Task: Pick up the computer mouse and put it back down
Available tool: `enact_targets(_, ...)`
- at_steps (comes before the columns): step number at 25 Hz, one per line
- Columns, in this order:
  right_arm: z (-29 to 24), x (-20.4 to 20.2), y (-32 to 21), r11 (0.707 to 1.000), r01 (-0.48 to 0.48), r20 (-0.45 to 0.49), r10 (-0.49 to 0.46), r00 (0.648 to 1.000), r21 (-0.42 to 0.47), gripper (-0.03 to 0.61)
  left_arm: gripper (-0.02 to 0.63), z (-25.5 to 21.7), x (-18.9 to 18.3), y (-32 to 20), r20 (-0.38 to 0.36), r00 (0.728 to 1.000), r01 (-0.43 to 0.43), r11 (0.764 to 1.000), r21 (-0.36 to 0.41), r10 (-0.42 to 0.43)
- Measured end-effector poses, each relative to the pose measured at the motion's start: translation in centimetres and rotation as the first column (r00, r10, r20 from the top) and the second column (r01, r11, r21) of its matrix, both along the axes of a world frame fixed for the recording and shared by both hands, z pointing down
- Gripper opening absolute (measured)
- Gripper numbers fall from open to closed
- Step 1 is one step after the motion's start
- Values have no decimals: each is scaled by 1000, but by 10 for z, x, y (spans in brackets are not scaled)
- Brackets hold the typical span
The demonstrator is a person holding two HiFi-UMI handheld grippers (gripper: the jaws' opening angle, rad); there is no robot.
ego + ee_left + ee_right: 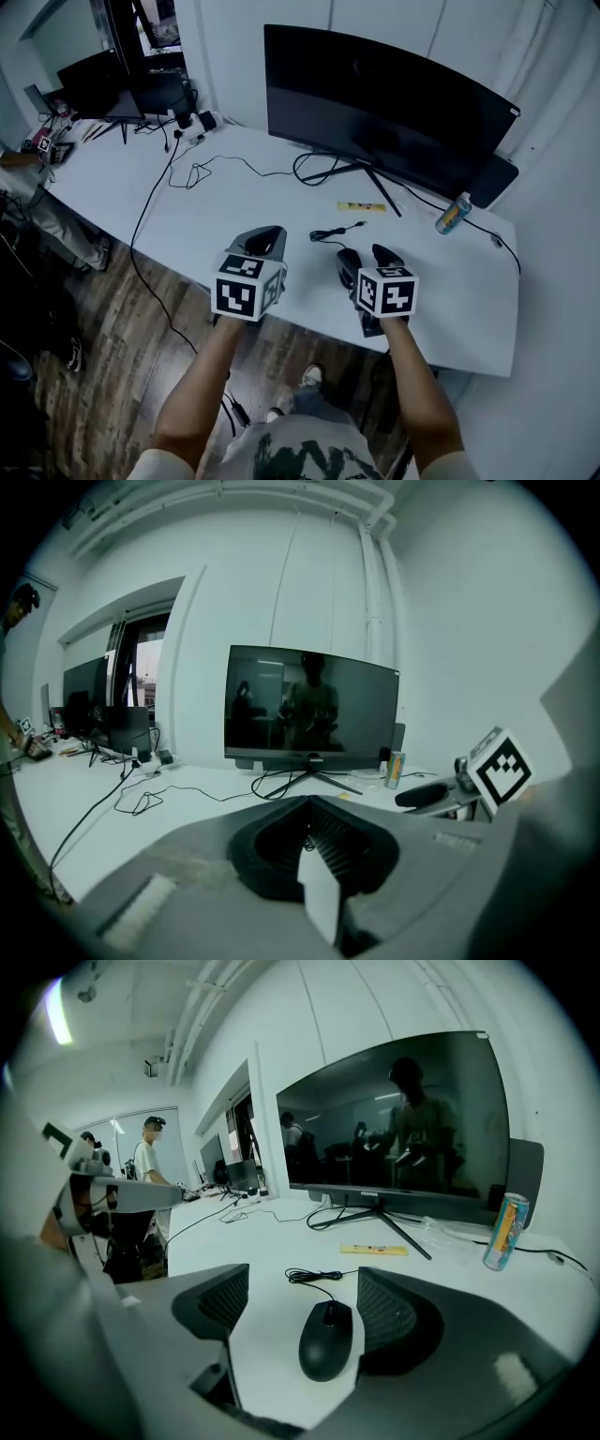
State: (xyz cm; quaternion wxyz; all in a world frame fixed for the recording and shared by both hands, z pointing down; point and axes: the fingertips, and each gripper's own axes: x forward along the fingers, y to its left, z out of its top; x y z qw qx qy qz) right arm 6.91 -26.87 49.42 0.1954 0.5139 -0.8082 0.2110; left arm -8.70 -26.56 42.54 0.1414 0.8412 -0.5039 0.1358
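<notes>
A black wired computer mouse lies on the white desk, its coiled cable running away toward the monitor. My right gripper is open with the mouse between its jaws. The mouse sits close against the right jaw and well apart from the left one. In the head view the right gripper hovers low near the desk's front edge and mostly hides the mouse. My left gripper is beside it on the left, its jaws shut with nothing in them; the left gripper looks toward the monitor.
A wide curved monitor on a spread-leg stand fills the back of the desk. A drinks can stands at the right, a yellow strip lies in front of the stand. Loose cables and more screens are at the far left.
</notes>
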Motion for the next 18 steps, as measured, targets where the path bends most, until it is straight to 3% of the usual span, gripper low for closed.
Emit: enact_targets(18, 95, 15, -18, 981, -46, -55, 37, 998, -190, 377, 5, 40, 5, -8, 10, 1000, 10, 998, -66, -10)
